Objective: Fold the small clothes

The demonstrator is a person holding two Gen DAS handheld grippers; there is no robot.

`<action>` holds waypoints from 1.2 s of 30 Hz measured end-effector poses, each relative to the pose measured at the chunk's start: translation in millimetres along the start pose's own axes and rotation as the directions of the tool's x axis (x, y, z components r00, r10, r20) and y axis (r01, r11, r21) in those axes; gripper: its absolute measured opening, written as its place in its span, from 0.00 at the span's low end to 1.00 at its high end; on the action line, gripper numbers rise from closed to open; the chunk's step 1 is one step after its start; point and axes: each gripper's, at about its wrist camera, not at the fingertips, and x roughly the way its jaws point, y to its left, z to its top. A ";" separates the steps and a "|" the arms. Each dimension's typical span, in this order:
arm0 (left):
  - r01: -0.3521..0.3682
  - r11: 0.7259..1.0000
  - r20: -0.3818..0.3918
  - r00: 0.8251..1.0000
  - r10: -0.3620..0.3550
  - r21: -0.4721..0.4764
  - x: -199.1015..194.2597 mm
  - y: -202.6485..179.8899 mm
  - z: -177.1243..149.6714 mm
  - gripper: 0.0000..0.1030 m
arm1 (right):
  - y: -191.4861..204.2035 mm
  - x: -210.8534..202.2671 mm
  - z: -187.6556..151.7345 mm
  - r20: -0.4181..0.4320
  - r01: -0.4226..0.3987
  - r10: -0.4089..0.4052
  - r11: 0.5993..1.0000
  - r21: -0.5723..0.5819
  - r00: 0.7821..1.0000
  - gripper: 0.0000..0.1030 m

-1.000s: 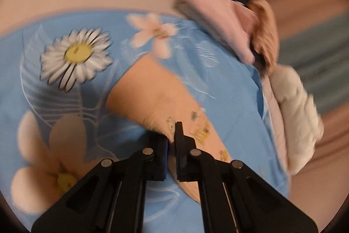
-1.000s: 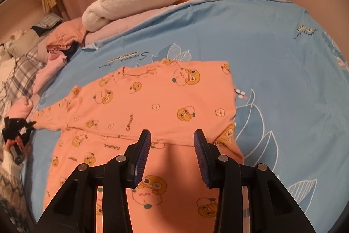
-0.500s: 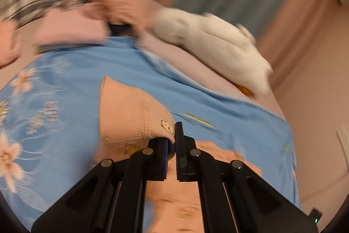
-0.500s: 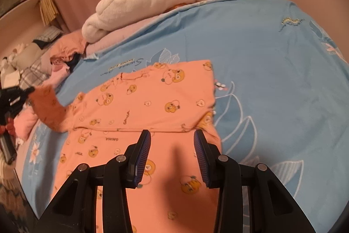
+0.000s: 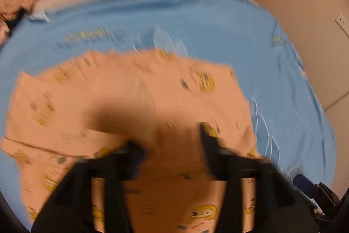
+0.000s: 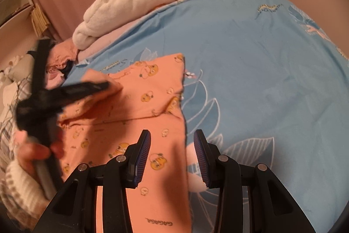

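While spread: orange garment (image 6: pixel 139 88) on bedsheet (image 6: pixel 250 58).

Black grippers, blue ribbed fingers (image 6: pixel 145 145), silver screws, cream knit sleeve (image 6: pixel 16 185).
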 end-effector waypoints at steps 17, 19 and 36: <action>-0.016 0.990 0.206 0.978 0.045 -0.141 -129.8 124.4 -61.7 0.86 | 66.8 29.6 8.2 -0.021 -0.130 0.128 0.976 -0.175 0.992 0.40; -0.031 0.980 0.194 0.979 0.069 -0.195 -133.3 141.8 -76.7 0.86 | 92.1 38.2 10.9 -0.036 -0.168 0.164 0.956 -0.242 0.986 0.40; 0.007 0.959 0.136 0.990 0.032 -0.282 -123.5 175.1 -112.9 0.86 | 194.5 130.4 14.6 -0.115 -0.050 -0.031 0.762 -0.646 0.993 0.11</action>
